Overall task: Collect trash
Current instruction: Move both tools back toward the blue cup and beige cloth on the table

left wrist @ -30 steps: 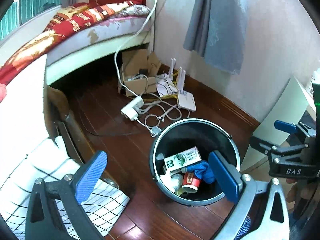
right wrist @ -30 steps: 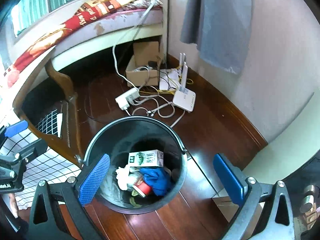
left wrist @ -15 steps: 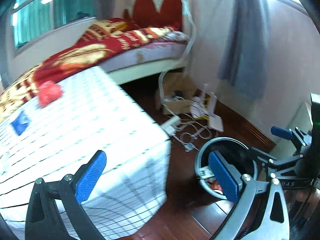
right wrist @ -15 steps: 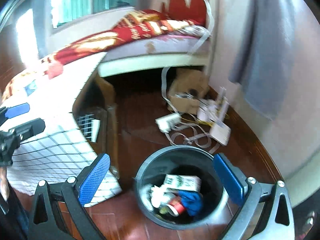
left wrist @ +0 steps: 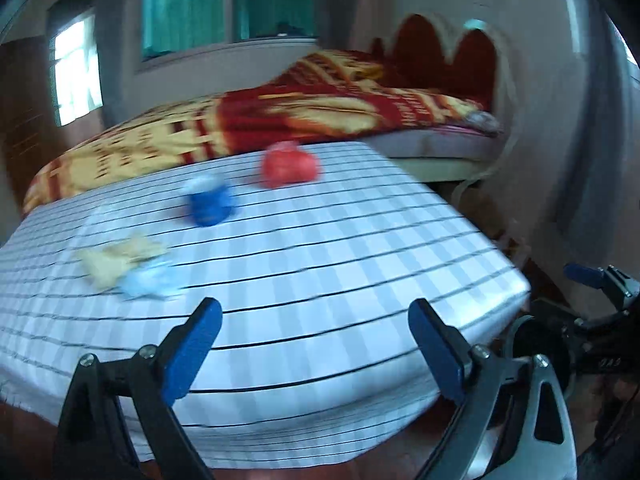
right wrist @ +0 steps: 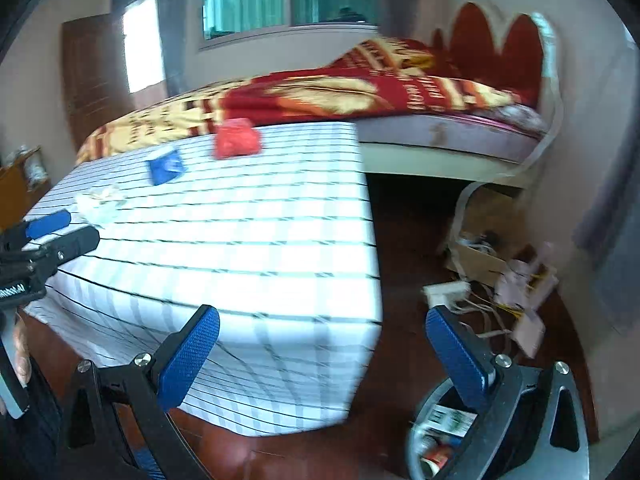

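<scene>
Both views have swung from the bin [right wrist: 420, 440] to the checked tablecloth [left wrist: 320, 280] (bed [left wrist: 360, 112] behind), each hand-held gripper [left wrist: 314, 344] gaping, empty.

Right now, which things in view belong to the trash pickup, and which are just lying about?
Job:
- red wrapper
- blue packet
- yellowish scrap
- pale crumpled wad
- bin, already holding trash

Lying about:
- checked tablecloth
- bed blanket
- cardboard box
- power strip and cables

Bed [left wrist: 360, 100] with red headboard [right wrist: 500, 48], teal-curtained window [left wrist: 228, 4], dark wood floor [right wrist: 408, 248].
</scene>
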Available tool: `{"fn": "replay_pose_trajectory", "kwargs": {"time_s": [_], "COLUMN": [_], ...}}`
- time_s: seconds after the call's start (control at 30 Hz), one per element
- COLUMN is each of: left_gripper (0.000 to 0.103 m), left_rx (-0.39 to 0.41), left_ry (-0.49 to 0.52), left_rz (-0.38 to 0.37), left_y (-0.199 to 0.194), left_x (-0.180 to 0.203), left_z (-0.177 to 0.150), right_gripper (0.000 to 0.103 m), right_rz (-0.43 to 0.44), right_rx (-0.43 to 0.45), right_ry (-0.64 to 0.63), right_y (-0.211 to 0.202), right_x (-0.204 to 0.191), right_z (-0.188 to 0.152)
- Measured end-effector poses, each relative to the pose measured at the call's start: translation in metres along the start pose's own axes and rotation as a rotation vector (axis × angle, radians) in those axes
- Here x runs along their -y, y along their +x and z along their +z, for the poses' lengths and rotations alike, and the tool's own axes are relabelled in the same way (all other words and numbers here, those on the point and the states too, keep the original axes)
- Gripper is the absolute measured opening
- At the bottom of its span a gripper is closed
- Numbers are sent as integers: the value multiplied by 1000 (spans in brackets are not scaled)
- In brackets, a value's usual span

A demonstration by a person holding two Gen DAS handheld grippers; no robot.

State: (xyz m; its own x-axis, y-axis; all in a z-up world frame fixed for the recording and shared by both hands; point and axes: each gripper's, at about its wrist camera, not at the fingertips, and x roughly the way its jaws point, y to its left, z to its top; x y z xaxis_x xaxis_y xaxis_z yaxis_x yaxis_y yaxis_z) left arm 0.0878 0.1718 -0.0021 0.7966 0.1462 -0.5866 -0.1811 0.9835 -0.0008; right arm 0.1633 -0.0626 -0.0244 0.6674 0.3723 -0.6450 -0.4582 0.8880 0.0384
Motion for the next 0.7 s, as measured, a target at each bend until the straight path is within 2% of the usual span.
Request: {"fn": "replay_pose_trajectory", "kwargs": {"time_s": [0.17,0.3,0.47,0.6,0.7], "left_gripper": [95,95,85,84,83], "left_rx": [-14,-14,-25,-44,-47], "left_ry": [-95,-164,-221,-259,-276], "left_rz": [123,188,217,233,244], "left_y": [-6,-11,-12,-5,3], "left_x": [-74,-116,-154,-179,-196], "left_z": [-9,-19,-32,-38,-37], "right_gripper": [103,103,103,93,90], "right_rz": [106,175,252,318,353], "right_rx": [1,5,-5,-36,-61], "right_ry": [-46,-89,-165,-199,-233], "right_y": [26,43,65,89,113], "right_x": [-60,-104,-156,-193,-227], "right_z": [25,42,55,64,68]}}
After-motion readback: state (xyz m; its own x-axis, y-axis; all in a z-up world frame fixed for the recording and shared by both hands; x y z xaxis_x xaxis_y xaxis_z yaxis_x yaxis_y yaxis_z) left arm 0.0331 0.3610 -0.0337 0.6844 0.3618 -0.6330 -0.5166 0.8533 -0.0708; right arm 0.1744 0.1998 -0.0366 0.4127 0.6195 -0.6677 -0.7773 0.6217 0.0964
